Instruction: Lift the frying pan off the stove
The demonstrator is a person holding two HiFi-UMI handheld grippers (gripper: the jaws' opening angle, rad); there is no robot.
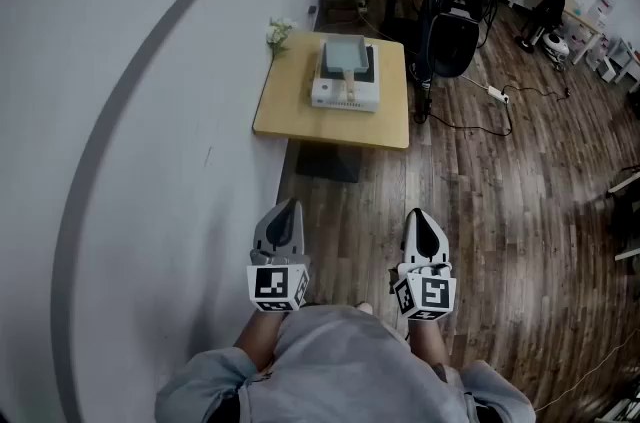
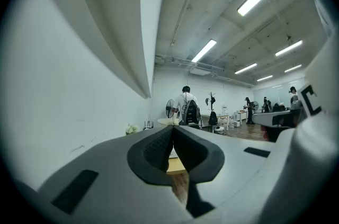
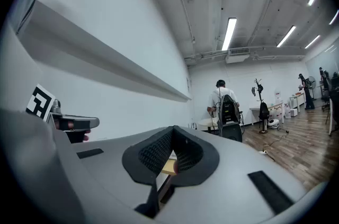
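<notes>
Wood-floored room, low table ahead. Both left gripper and right gripper are held closed, nothing between the jaws. Well ahead of both, the frying pan is seen on the stove, handle pointed back between them; neither is clearly nearer.

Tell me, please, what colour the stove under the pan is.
The stove is white; the head view shows it best.

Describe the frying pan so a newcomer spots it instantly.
Find the light wooden table against the white wall. A white stove sits on it, and the frying pan rests on top: square, grey-blue, with a wooden handle.
</notes>
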